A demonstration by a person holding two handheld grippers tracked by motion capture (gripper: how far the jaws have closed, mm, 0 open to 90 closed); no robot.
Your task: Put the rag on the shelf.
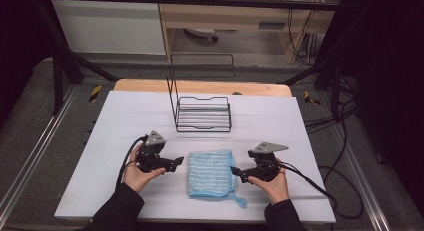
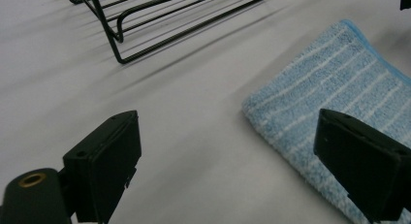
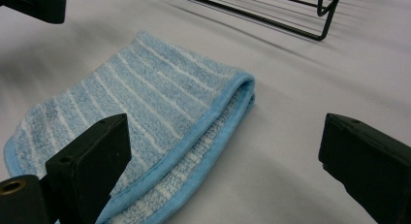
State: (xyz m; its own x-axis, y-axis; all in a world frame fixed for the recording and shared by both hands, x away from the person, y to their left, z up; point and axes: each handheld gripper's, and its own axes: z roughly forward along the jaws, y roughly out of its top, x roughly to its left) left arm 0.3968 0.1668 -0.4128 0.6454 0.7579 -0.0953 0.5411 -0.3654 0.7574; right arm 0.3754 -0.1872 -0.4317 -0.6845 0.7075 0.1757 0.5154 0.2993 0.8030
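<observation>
While the folded blue terry towel with white stripes (image 1: 210,174) lies flat near the front edge of the white table surface (image 1: 125,116), about midway between its left and right edges, it is flanked by both tools. The left gripper (image 1: 176,162) is held just off the towel's left side, the right gripper (image 1: 235,170) just off its right side — each with jaws spread apart and nothing between them. In the gripper views the jaws are seen open above the bare surface and the towel's hem.

Further back, towards the rear edge, a black wire rack (image 1: 204,113) stands well apart from the towel.

Several slips can be foreseen. If only the top layer is pinched, the fold may be pulled open rather than lifted whole. If the two sides are raised unevenly, the cloth may sag or drag across the surface. A thin loop at the towel's front right corner could be snagged by a jaw.

No brand, label or readable writing is made out anywhere.
</observation>
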